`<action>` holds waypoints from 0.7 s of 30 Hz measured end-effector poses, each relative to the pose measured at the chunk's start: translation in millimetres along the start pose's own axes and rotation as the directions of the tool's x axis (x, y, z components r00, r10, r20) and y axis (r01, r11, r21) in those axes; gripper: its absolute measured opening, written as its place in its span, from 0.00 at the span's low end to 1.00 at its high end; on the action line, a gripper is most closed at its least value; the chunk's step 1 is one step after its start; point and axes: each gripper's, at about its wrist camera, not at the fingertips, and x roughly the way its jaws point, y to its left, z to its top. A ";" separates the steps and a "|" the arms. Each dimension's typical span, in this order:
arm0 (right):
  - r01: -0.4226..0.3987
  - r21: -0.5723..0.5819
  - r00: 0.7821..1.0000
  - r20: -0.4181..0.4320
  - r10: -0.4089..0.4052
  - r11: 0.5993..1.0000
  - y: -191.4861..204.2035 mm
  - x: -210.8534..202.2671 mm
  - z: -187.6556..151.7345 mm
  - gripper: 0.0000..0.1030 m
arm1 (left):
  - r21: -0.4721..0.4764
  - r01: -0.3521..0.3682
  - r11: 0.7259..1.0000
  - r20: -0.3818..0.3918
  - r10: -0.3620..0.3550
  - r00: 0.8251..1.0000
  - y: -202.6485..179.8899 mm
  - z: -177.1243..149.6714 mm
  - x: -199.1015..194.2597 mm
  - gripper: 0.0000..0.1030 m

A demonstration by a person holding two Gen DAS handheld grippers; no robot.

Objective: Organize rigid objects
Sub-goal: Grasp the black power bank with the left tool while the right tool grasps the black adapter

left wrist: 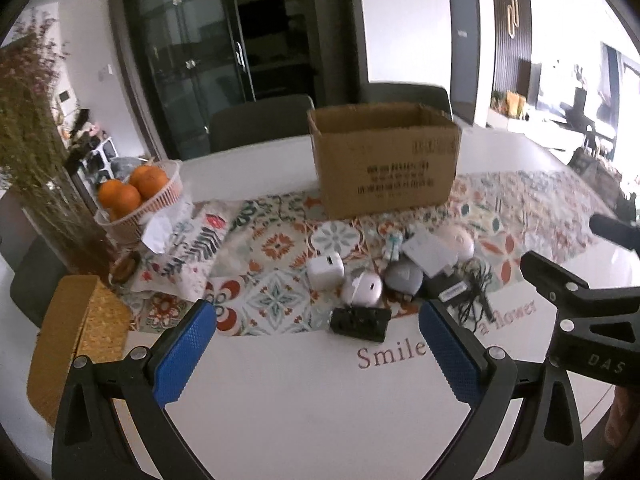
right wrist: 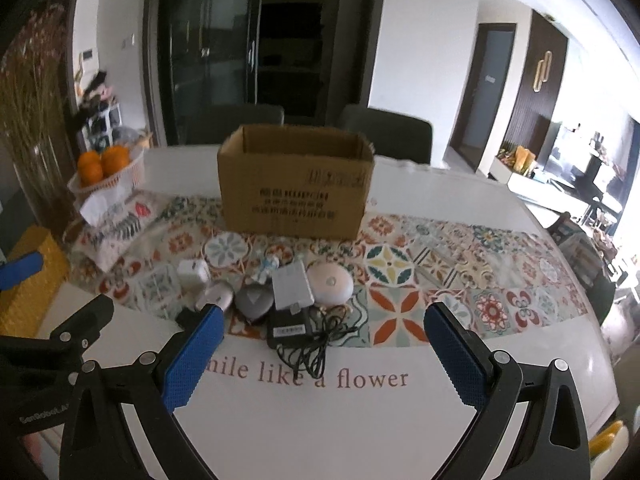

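An open cardboard box [left wrist: 386,160] [right wrist: 296,184] stands at the back of the patterned runner. In front of it lies a cluster of small objects: a white cube charger [left wrist: 326,271] [right wrist: 193,273], a white oval case [left wrist: 362,289] [right wrist: 215,296], a grey rounded device [left wrist: 404,278] [right wrist: 254,300], a white flat box [left wrist: 428,254] [right wrist: 292,284], a pink-white round device [left wrist: 456,242] [right wrist: 331,283], a black adapter with cable [left wrist: 452,288] [right wrist: 290,328], a black block [left wrist: 359,323] and a small figurine [left wrist: 392,246] [right wrist: 267,267]. My left gripper [left wrist: 318,320] is open just before the black block. My right gripper [right wrist: 322,322] is open near the adapter.
A basket of oranges [left wrist: 138,196] [right wrist: 106,170], a tissue pack [left wrist: 200,236], dried flowers in a vase [left wrist: 36,152] and a yellow woven mat [left wrist: 76,336] are at the left. Chairs [left wrist: 260,124] stand behind the white table [right wrist: 320,420].
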 end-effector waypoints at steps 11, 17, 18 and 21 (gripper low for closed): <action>-0.023 -0.101 0.997 -0.079 0.015 0.995 22.2 61.4 -10.0 0.97 | 0.099 0.092 0.991 -0.104 -0.081 0.991 -6.5 -15.4 64.3 1.00; -0.029 -0.159 0.993 -0.114 0.011 0.987 34.9 92.8 -17.3 0.95 | 0.167 0.116 0.979 -0.126 -0.096 0.987 -12.0 -22.3 97.5 1.00; -0.033 -0.164 0.992 -0.122 0.013 0.986 36.6 97.6 -18.5 0.94 | 0.169 0.117 0.979 -0.128 -0.096 0.987 -13.2 -23.3 101.6 1.00; -0.045 -0.172 0.989 -0.145 0.020 0.984 40.6 112.0 -22.7 0.90 | 0.186 0.129 0.974 -0.132 -0.105 0.986 -16.9 -25.2 113.4 0.99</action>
